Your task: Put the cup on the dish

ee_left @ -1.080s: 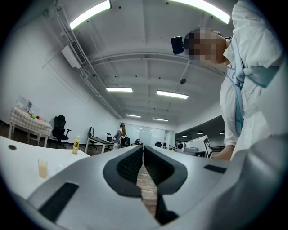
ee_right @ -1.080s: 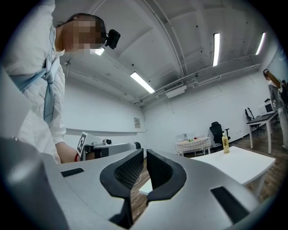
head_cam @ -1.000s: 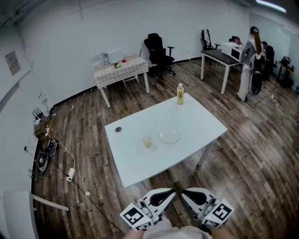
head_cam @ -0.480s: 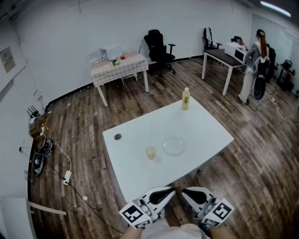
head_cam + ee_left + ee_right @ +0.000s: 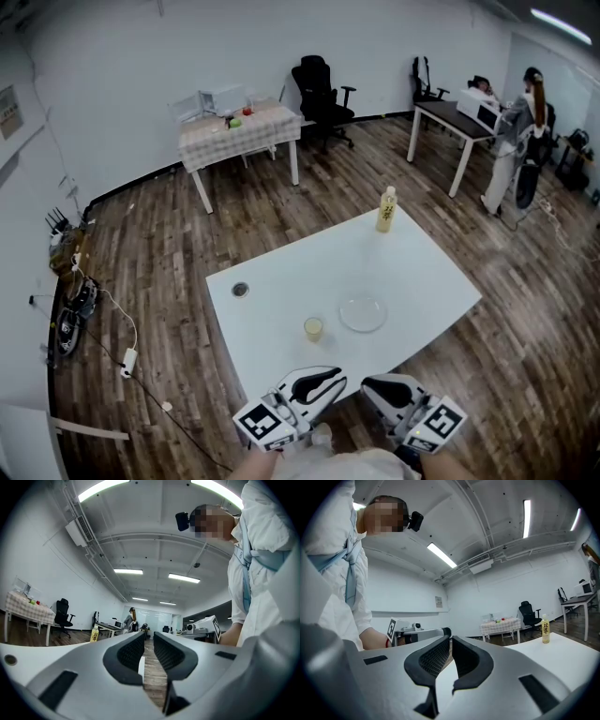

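Two steps remain and none is done: the cup (image 5: 313, 328) stands upright on the table (image 5: 272, 305), just left of the dish (image 5: 363, 313) and apart from it, so it has yet to be picked up and set on the dish. That dish lies bare. Both sit toward the near edge of the table, on my side.

My left hand-held gripper (image 5: 337, 377) hangs short of that edge, off the table, with the cup ahead of its tips and a shade to the left, near but untouched. Its jaws have just been opening and stand a narrow slit apart with nothing between them; only floor shows through the gap in the left gripper view. My right hand-held gripper (image 5: 368, 383) hangs just beside it, also short of the table, its jaws clenched on nothing, with the dish ahead of it. Neither gripper view shows the cup. I judge the left one better placed for the cup, and reaching in over the table edge comes first
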Demonstrator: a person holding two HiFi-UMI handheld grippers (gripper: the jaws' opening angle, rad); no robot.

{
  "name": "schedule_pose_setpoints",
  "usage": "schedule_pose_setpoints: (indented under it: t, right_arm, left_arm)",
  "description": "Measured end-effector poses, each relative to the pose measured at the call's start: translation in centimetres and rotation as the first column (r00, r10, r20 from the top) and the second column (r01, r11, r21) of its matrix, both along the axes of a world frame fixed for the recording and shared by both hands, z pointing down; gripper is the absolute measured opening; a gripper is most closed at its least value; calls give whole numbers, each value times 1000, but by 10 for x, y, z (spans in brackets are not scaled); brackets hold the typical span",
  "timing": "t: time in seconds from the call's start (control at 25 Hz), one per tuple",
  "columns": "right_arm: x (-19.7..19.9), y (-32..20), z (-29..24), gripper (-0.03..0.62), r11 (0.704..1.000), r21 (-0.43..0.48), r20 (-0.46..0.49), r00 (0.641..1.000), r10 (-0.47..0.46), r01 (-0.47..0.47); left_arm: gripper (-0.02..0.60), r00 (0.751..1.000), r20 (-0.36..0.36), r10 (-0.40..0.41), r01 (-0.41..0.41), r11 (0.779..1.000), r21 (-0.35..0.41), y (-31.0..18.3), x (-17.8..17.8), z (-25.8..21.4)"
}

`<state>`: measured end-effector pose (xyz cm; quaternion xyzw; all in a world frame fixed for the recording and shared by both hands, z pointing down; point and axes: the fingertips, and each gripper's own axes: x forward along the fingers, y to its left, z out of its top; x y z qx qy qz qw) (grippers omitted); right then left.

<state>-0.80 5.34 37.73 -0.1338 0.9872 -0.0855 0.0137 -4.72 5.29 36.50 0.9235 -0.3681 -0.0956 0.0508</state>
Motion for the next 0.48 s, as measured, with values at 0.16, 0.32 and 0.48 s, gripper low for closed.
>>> schedule_pose_setpoints:
  t: [0.16, 0.32, 0.48]
  right_arm:
    - [-17, -16, 8, 34, 1000, 28, 2, 1000, -1, 1]
    - [-31, -31, 10, 34, 999, 36, -24, 1000, -14, 15]
    - [-36, -43, 13, 34, 1000, 24, -36, 999, -12, 13]
  left_arm:
    - [73, 1000, 21, 15, -14, 1000, -28, -13, -18, 19]
    - [94, 999, 40, 13, -11, 999, -32, -29, -31, 26]
    - [123, 997, 76, 8, -4, 999, -51, -39, -42, 37]
